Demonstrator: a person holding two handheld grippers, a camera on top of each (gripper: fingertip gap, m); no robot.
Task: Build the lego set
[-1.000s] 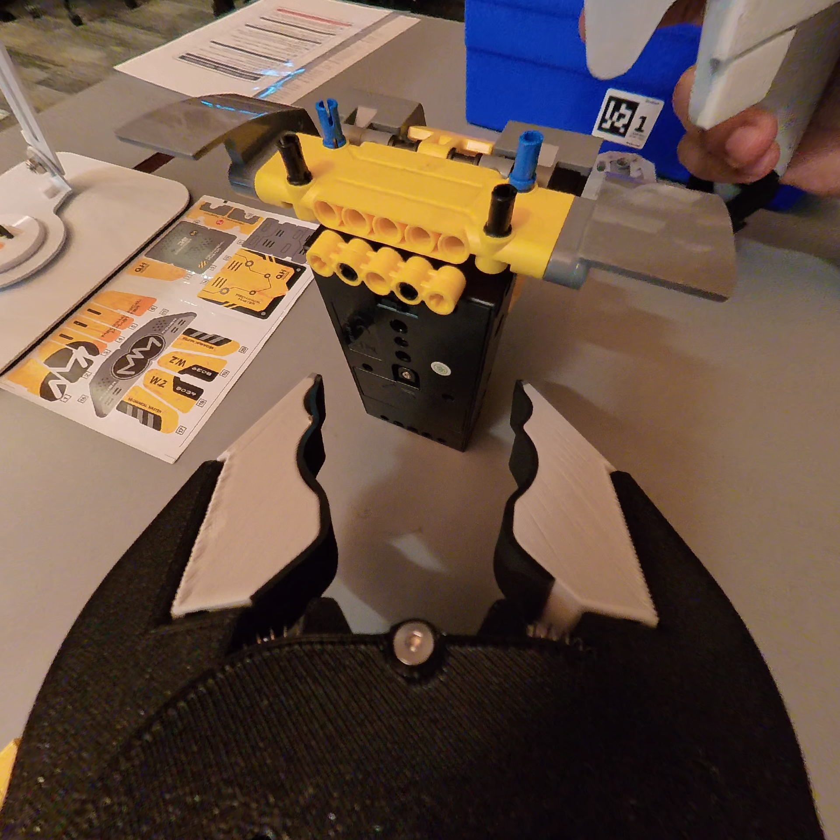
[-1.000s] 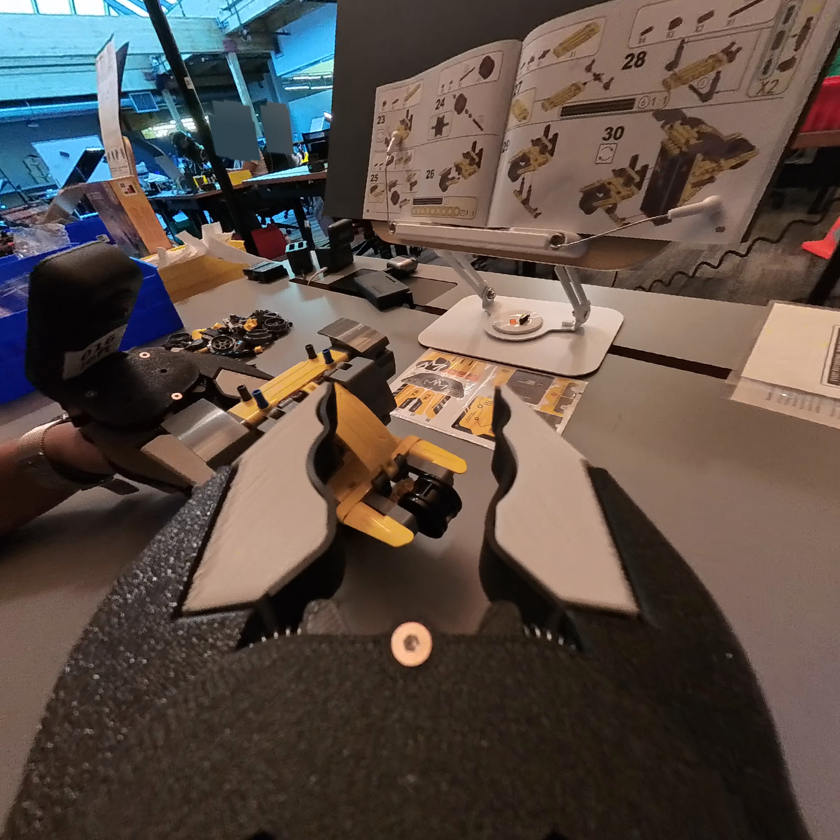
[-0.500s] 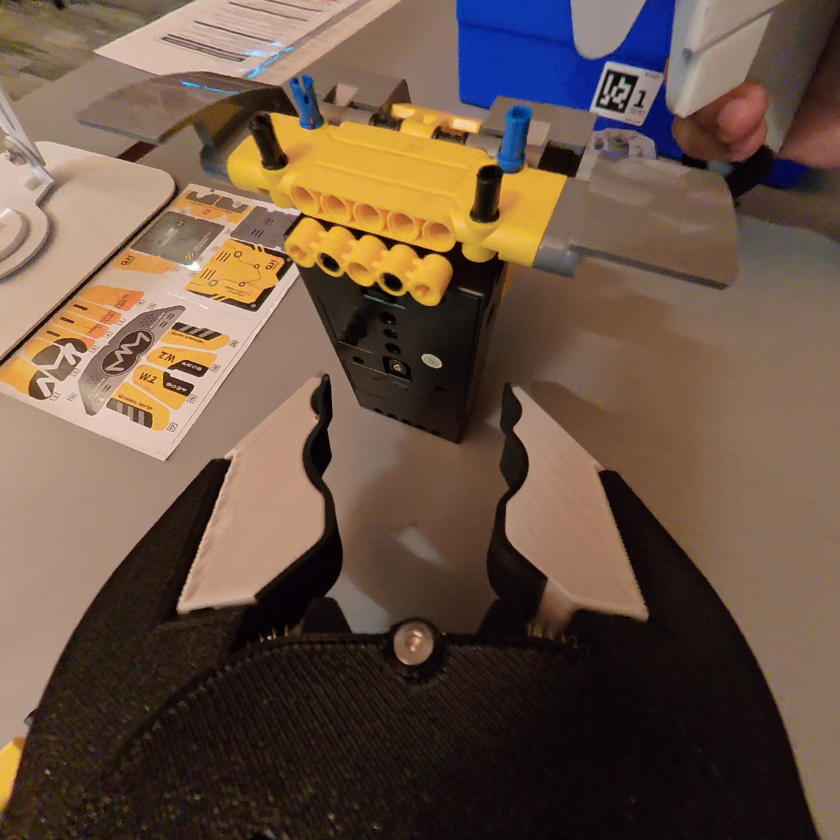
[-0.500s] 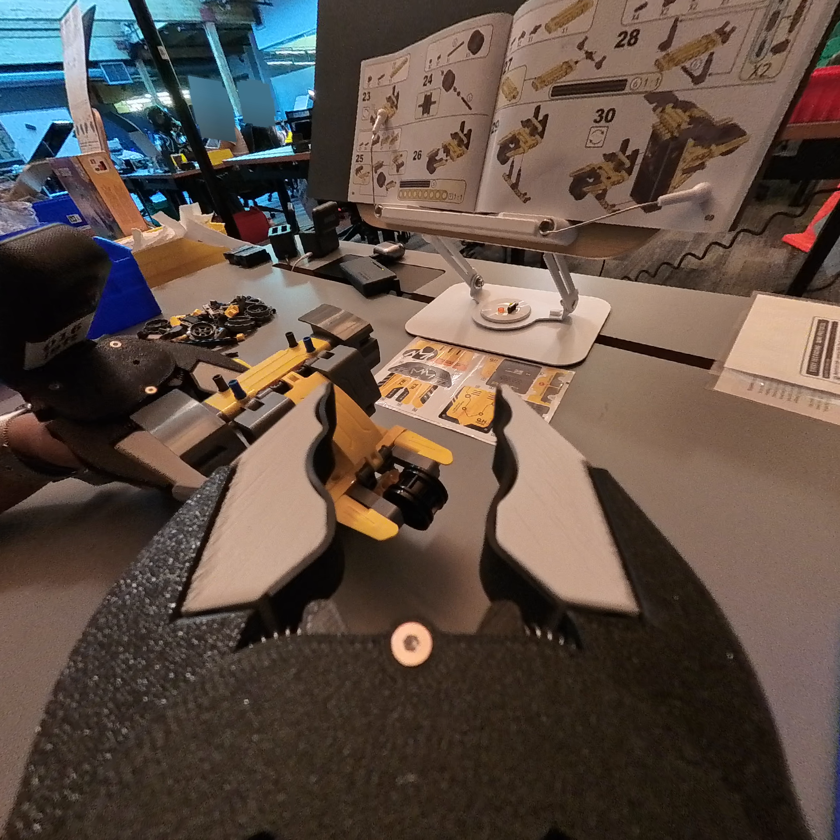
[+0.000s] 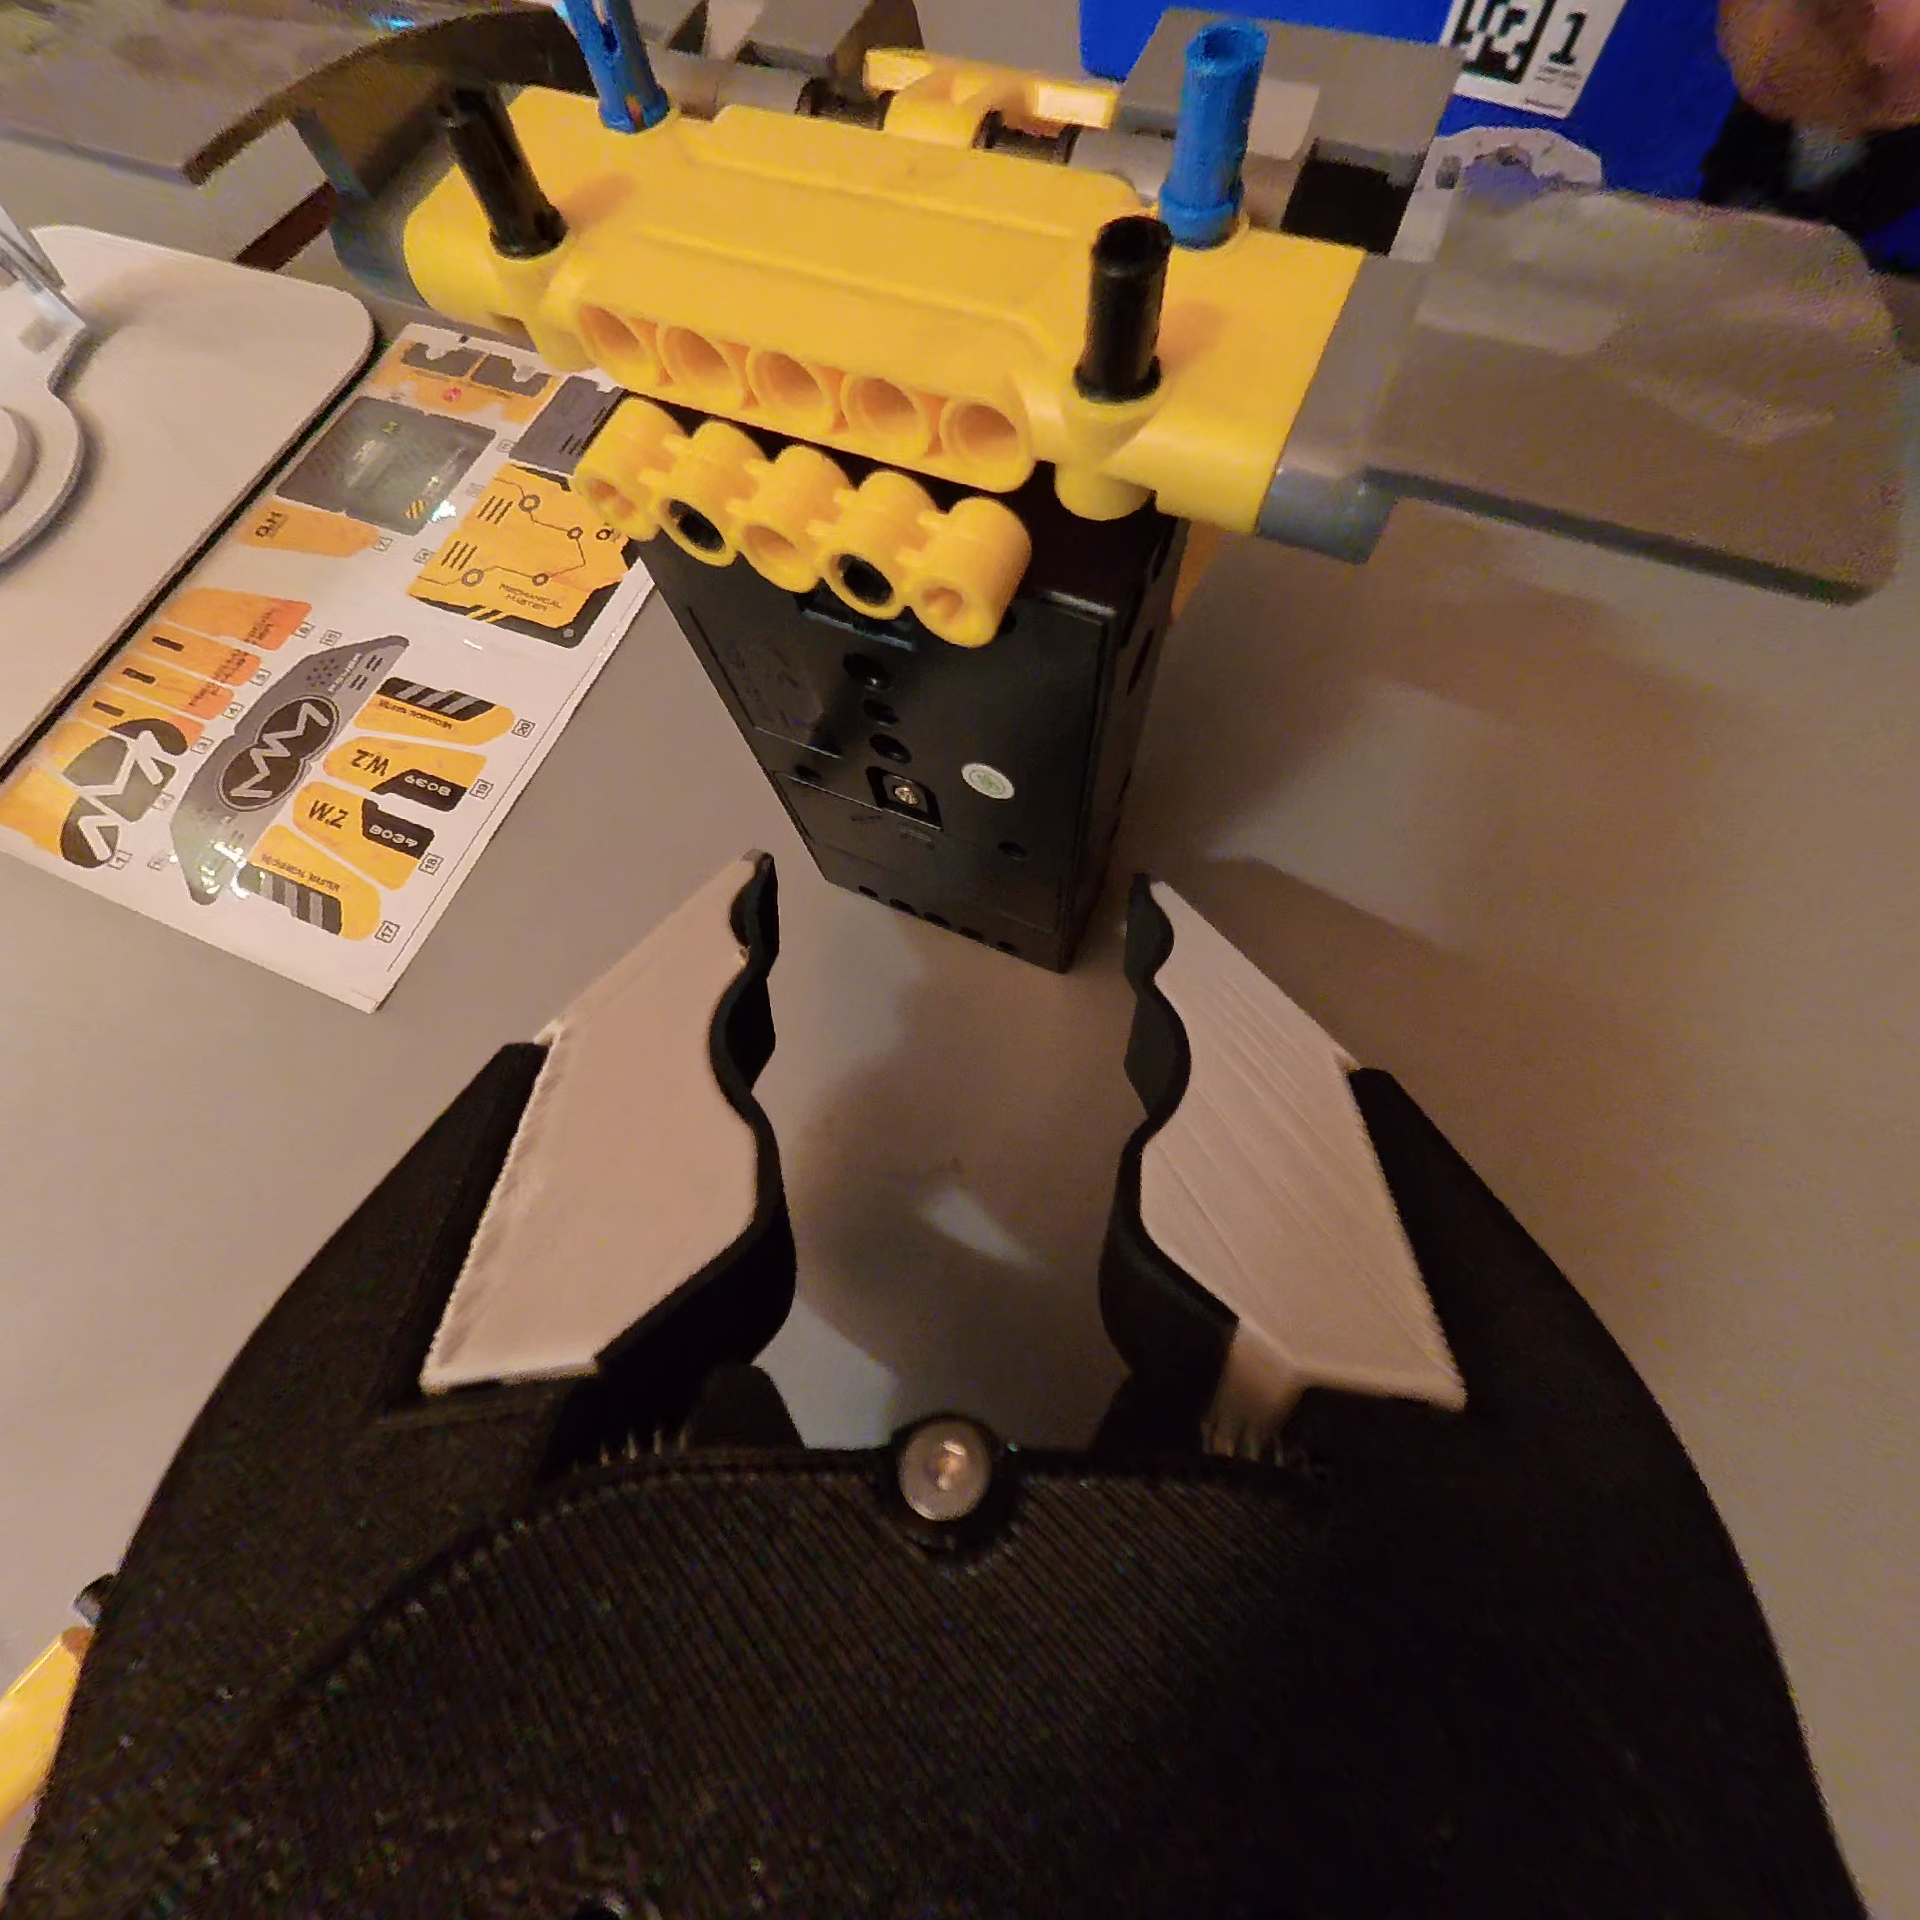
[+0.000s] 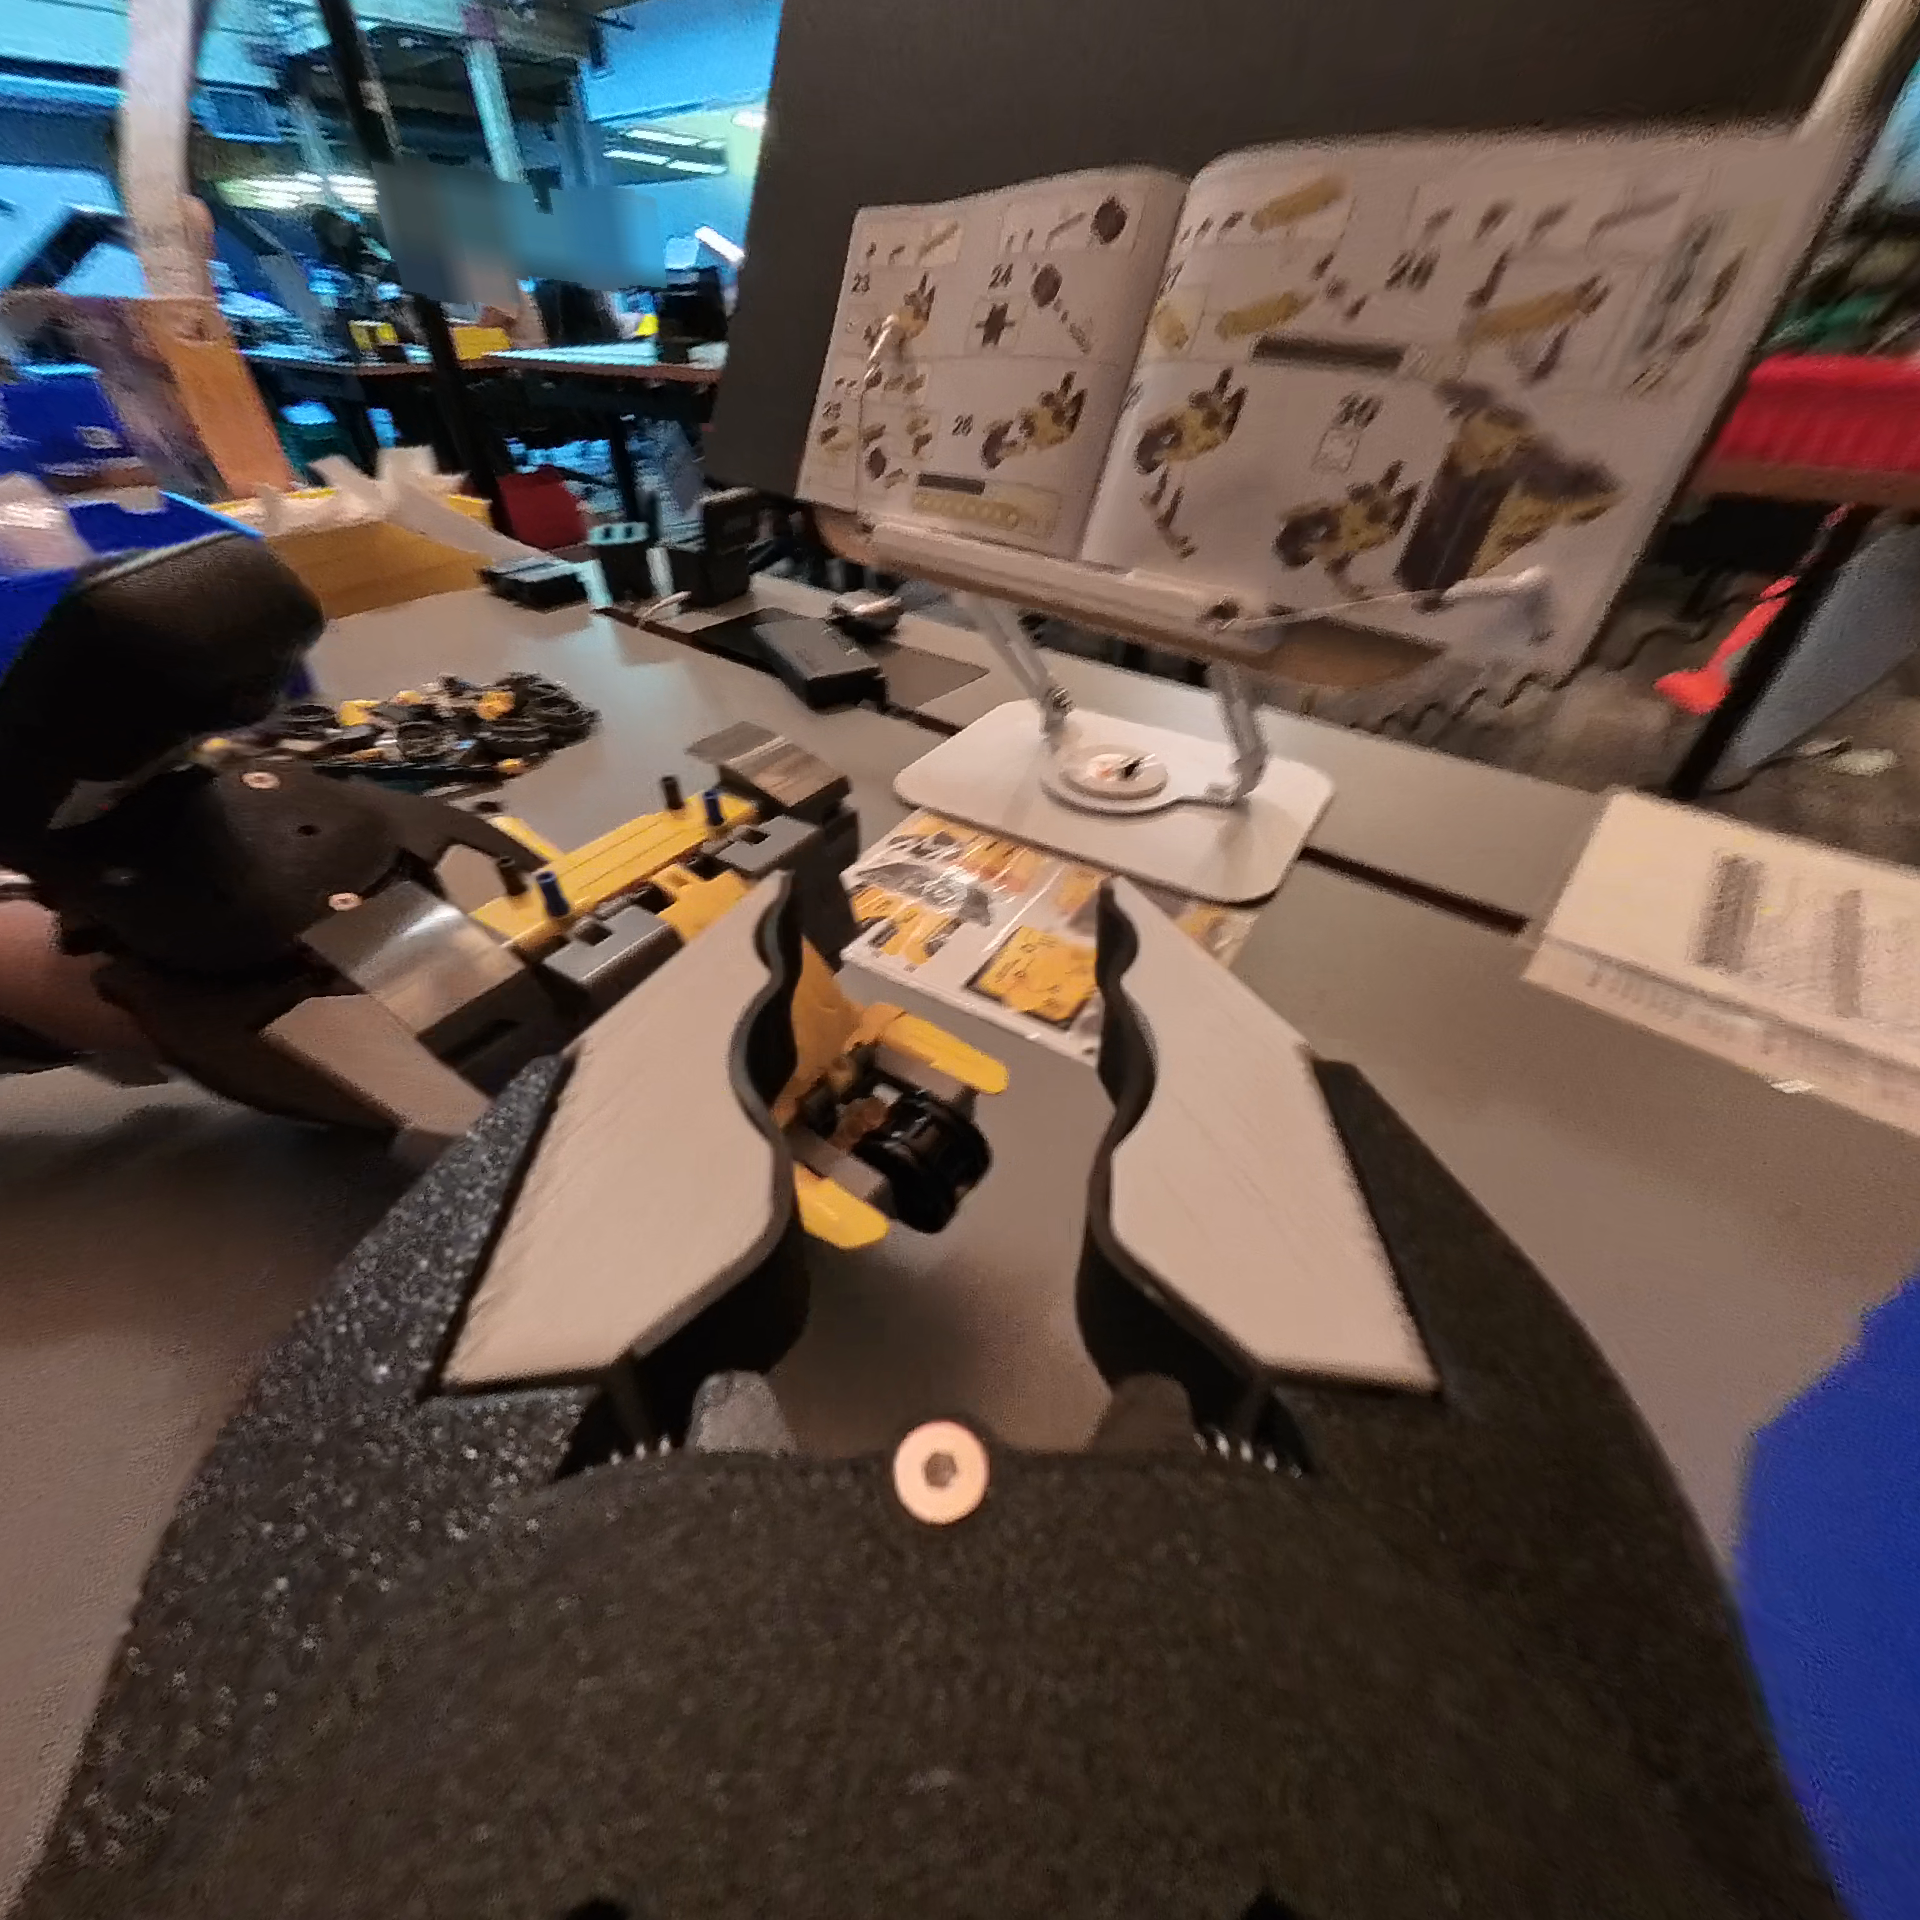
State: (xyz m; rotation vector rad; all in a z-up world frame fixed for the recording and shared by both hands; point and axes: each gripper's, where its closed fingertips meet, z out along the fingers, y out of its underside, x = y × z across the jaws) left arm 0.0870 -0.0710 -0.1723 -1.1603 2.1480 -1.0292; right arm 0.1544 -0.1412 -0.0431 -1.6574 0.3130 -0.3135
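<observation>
A brick-built model stands on the grey table: a black box base [image 5: 935, 769] with a yellow beam top [image 5: 862, 322], black and blue pins and grey wing plates [image 5: 1642, 395]. My left gripper [image 5: 951, 894] is open and empty, its fingertips just short of the black base on either side. In the right wrist view the same model [image 6: 665, 894] lies ahead to the left, with a yellow and black end piece [image 6: 904, 1132] between my fingers. My right gripper [image 6: 940, 914] is open and touches nothing I can make out. The left gripper's black body [image 6: 208, 810] shows beyond the model.
A sticker sheet [image 5: 291, 665] lies left of the model. A book stand with a white base [image 6: 1122, 800] holds an open instruction booklet [image 6: 1247, 374]. Loose black and yellow parts [image 6: 447, 717] lie at the far left. A blue bin [image 5: 1351, 62] stands behind the model. Printed paper [image 6: 1745, 935] lies right. The left gripper's tips are roughly 15 cm from the right gripper's.
My left gripper has moved closer to the black base, its jaws a little narrower. My right gripper has drawn back and turned, and its view is blurred by motion.
</observation>
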